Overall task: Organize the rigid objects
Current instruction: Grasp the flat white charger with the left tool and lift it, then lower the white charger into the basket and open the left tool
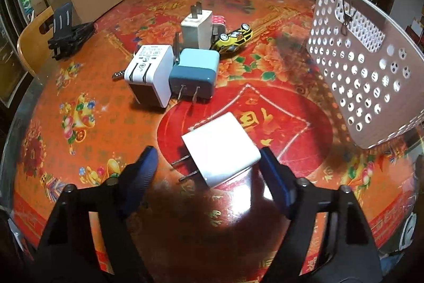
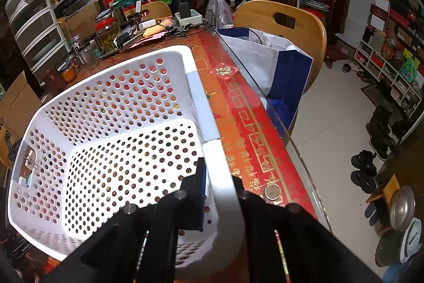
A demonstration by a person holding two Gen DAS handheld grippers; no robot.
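Jaws of the left gripper (image 1: 208, 159) stand released around the white charger (image 1: 221, 147) lying on the desk (image 1: 291, 102), probably to take it. Right gripper (image 2: 218, 178) is clenched on the basket (image 2: 106, 108) rim, likely steadying it.

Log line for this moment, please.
left gripper: open around white charger | right gripper: shut on basket rim | basket: empty
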